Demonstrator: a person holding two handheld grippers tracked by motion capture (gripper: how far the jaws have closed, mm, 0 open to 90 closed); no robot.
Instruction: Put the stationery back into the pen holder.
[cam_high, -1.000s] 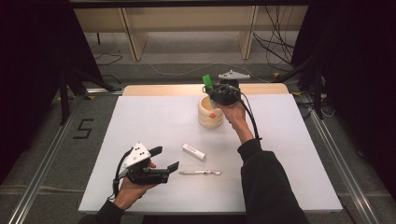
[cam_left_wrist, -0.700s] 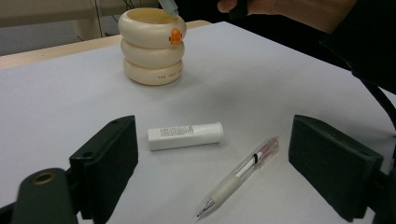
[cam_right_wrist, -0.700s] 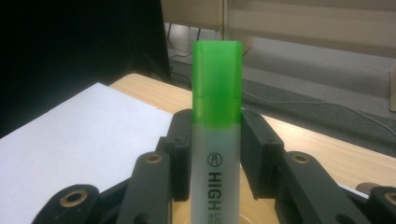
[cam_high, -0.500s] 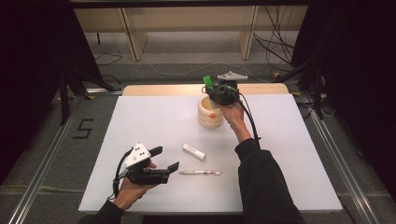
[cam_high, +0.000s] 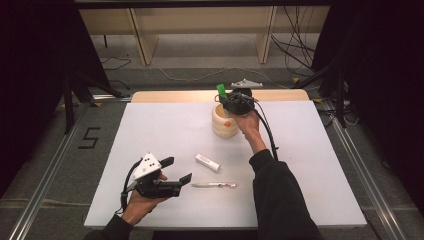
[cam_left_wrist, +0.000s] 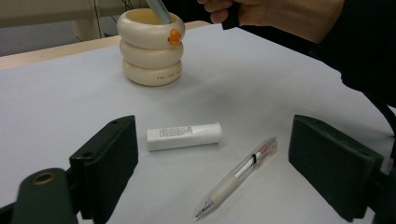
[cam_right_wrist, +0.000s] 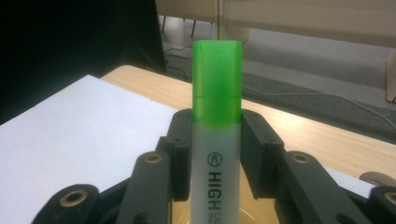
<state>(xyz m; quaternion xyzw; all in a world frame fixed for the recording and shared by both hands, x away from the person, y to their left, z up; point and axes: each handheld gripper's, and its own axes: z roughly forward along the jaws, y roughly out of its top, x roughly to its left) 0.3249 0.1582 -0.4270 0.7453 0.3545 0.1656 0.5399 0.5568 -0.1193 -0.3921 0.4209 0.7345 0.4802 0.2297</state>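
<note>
**Highlighter held over the ringed holder; pen and tube awaiting collection**

The right tongs (cam_right_wrist: 215, 140) are shown clenched on a green-capped highlighter (cam_right_wrist: 217, 126), gripped on the pale barrel just below the cap. In the high view the highlighter (cam_high: 221, 91) is seen standing nearly upright, its lower end inside the mouth of the cream ringed holder (cam_high: 224, 121), which stands near the far edge of the worktop (cam_high: 320, 165), about midway along it. The left tongs (cam_left_wrist: 215, 172) are held released, jaws wide apart, close to the near edge towards the left corner. Between those jaws, as framed in the left gripper view, a white tube (cam_left_wrist: 184, 136) and a clear pen (cam_left_wrist: 238, 177) are seen lying flat on the worktop, near each other but apart.

The highlighter is judged light, stiff and smooth-sided; some slip along the barrel may be expected under a loose grip, so a hold across the barrel near the cap is thought sound. The pen is judged light, slender and prone to rolling; its middle is best taken squarely across. The tube, short and round, is likewise best taken across its middle.
</note>
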